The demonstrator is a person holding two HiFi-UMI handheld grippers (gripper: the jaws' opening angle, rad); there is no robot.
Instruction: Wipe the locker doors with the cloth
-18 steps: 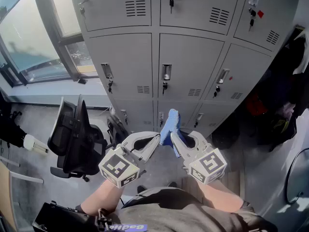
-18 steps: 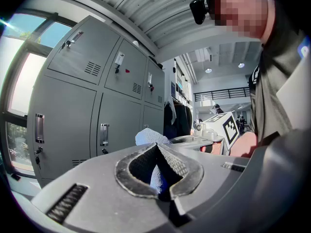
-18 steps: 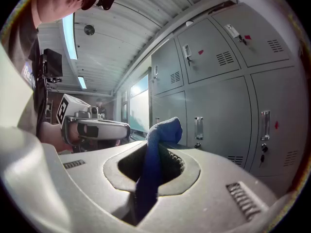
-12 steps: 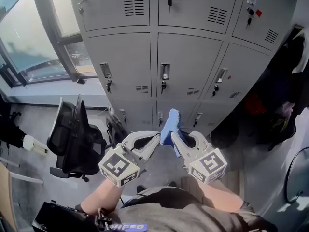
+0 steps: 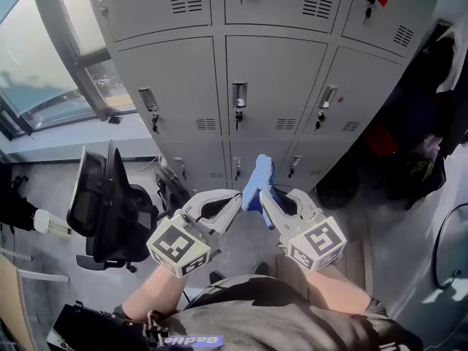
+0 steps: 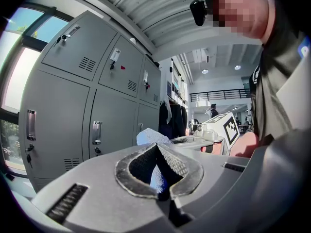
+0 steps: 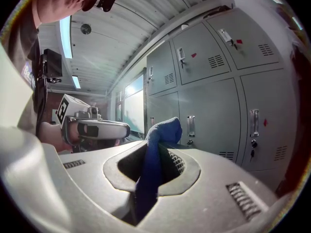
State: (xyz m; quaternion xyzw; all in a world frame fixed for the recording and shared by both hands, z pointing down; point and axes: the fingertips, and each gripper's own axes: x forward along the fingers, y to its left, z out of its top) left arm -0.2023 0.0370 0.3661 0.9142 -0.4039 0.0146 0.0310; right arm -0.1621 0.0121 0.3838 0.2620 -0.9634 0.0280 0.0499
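Standing in front of grey locker doors (image 5: 274, 79), both tools held low and close together, well short of the doors. Right tool (image 5: 265, 196) is clamped on the blue cloth (image 5: 257, 178): in the right gripper view the cloth (image 7: 163, 127) runs up through the hollow between the jaws and bunches above the tips of the right tool (image 7: 159, 147), jaws closed tight on it. Left tool (image 5: 235, 198) sits just beside the cloth, tip angled toward it. In the left gripper view the left tool (image 6: 158, 147) has its jaw tips meeting, nothing clearly pinched; a bit of the cloth (image 6: 150, 136) shows past the tips and also through the hollow behind them (can't tell if it is caught there or just beyond). Cloth is not touching any door; it hangs in the air between the two tools, roughly in line with the middle column's bottom door. Doors all shut, handles with keys hanging. Black office chair (image 5: 110, 210) on the floor to the left, window (image 5: 44, 57) beyond it, dark clothing (image 5: 431, 123) hanging at right of the lockers.
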